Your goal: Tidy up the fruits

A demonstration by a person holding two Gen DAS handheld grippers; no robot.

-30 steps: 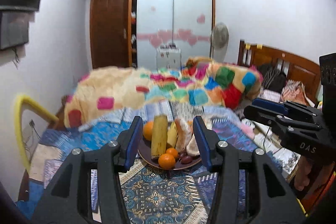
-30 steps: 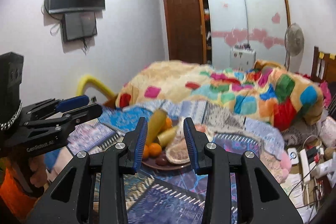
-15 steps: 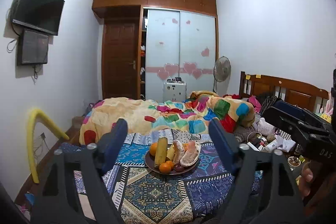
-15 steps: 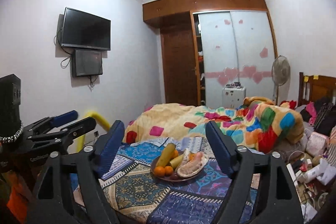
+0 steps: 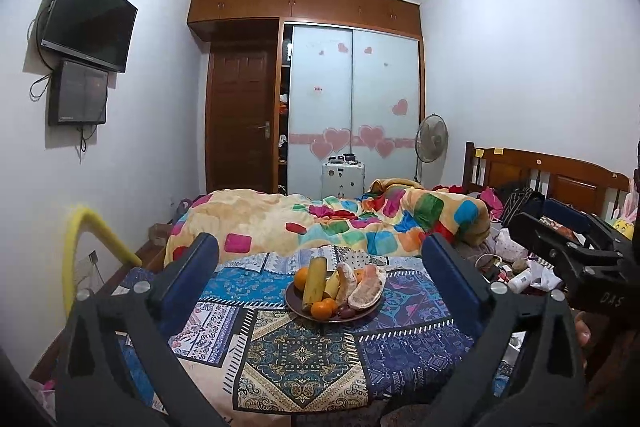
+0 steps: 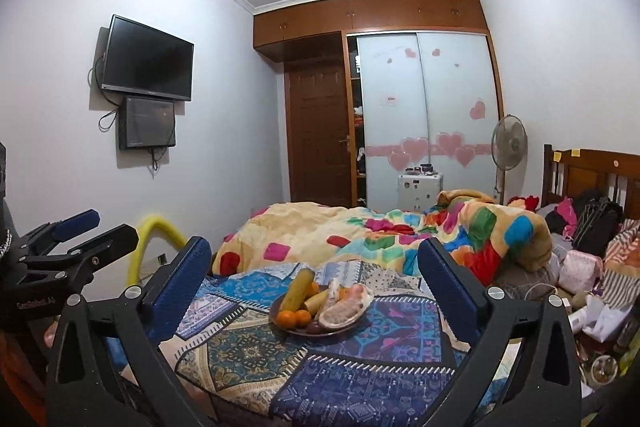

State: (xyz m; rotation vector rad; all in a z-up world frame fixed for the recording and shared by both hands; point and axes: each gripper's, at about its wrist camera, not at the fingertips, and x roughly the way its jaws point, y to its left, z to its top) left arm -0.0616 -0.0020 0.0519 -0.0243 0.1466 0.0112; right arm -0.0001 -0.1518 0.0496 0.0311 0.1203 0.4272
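Left wrist view, fruit plate: a dark round plate [image 5: 298,310] is seen on the patterned bedspread [image 5: 304,359], between the two spread fingers and well beyond them.
Fruits on the plate: a long yellow-green fruit [image 5: 315,283] is propped upright at the left; a banana [image 5: 331,286] leans beside it; two peeled pale segments [image 5: 366,293] lie at the right; small oranges [image 5: 323,309] are bunched at the front rim, one more orange [image 5: 301,278] sits at the back left, and dark reddish fruits [image 5: 347,312] are tucked at the front right.
Right wrist view, same plate: the plate [image 6: 294,331] is shown from farther right, with the oranges [image 6: 294,319] at its near left and the pale segments [image 6: 340,309] at its near right.
Left hand-held gripper [image 5: 320,259]: the jaws are spread wide, nothing is held between them.
Right hand-held gripper [image 6: 316,259]: the jaws are likewise spread wide and nothing is held.
Bed: a blanket with coloured squares [image 5: 340,223] is heaped behind the plate.
Room: a wall television [image 5: 88,17], a wardrobe with heart stickers [image 5: 352,115], a standing fan [image 5: 431,139] and a wooden headboard [image 5: 552,179] are visible.
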